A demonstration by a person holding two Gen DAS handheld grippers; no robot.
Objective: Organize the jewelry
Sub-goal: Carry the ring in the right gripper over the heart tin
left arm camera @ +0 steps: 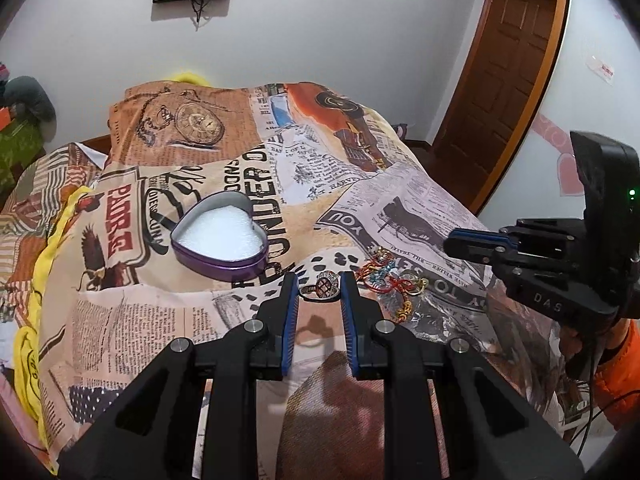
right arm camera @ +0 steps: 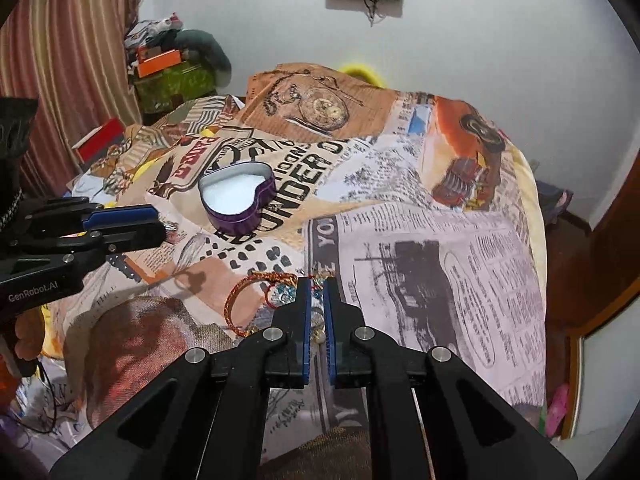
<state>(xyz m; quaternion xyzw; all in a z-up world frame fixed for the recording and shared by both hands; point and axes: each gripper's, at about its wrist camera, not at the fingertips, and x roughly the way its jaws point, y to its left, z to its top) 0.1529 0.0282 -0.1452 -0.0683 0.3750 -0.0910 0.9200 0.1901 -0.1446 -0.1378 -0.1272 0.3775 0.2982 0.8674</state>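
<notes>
A: Entry, left wrist view. Left gripper (left arm camera: 319,287) has its blue-padded jaws pinching a silver ring with a round openwork head (left arm camera: 325,285); the ring sits crosswise between the fingertips, lifted off the cloth, its shadow on the fabric below.

B: Confirmed from the right wrist view? There the left gripper (right arm camera: 162,222) comes in from the left edge, and I can only see something small and silvery at its tip.

A: Noted. Right gripper (right arm camera: 317,294): jaws pressed together, only a narrow slit between the blue pads. A thin red cord crosses the fingertip of the left jaw; whether it is actually clamped I cannot tell.

B: Location of the remaining jewelry?

A: A tangled pile of red, blue and gold bracelets and chains (left arm camera: 384,276) lies on the newspaper-print bedspread (left arm camera: 404,200), just right of the left gripper's tips. In the right wrist view the same pile (right arm camera: 256,300) lies under and to the left of the right gripper's tips, with an orange-gold cord looping out to the left.

B: Container?

A: Purple heart-shaped tin with a white foam lining (left arm camera: 220,236), open, no lid on it, resting on the bedspread beyond the grippers. Nothing visible on the foam.
</notes>
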